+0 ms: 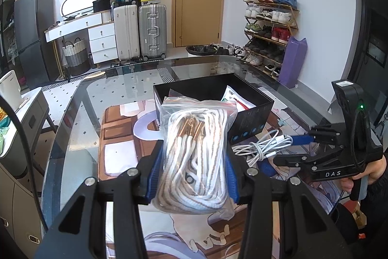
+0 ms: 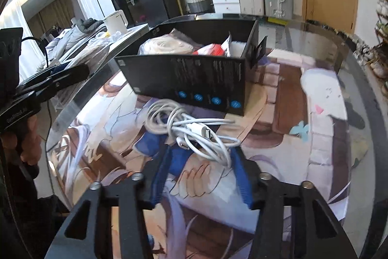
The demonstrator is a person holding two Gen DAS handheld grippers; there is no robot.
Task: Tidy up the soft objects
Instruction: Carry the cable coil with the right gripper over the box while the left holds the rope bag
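My left gripper (image 1: 194, 162) is shut on a clear zip bag of white-and-tan cord (image 1: 196, 149), which it holds up in front of the open black box (image 1: 252, 111). The box (image 2: 194, 79) has a red-and-white packet (image 2: 213, 49) in it. A coiled white charging cable (image 2: 191, 130) lies on the mat beside the box. My right gripper (image 2: 201, 159) is open, its blue fingertips on either side of the cable's near loops. In the left wrist view the right gripper (image 1: 288, 147) reaches in from the right to the cable (image 1: 259, 147).
The glass table (image 1: 80, 98) carries a printed picture mat (image 2: 291, 94). A low side cabinet (image 1: 26, 113) stands at its left edge. Suitcases (image 1: 139, 30), a white desk (image 1: 80, 23) and a shoe rack (image 1: 269, 28) line the far wall. A hand (image 1: 373, 171) holds the right gripper.
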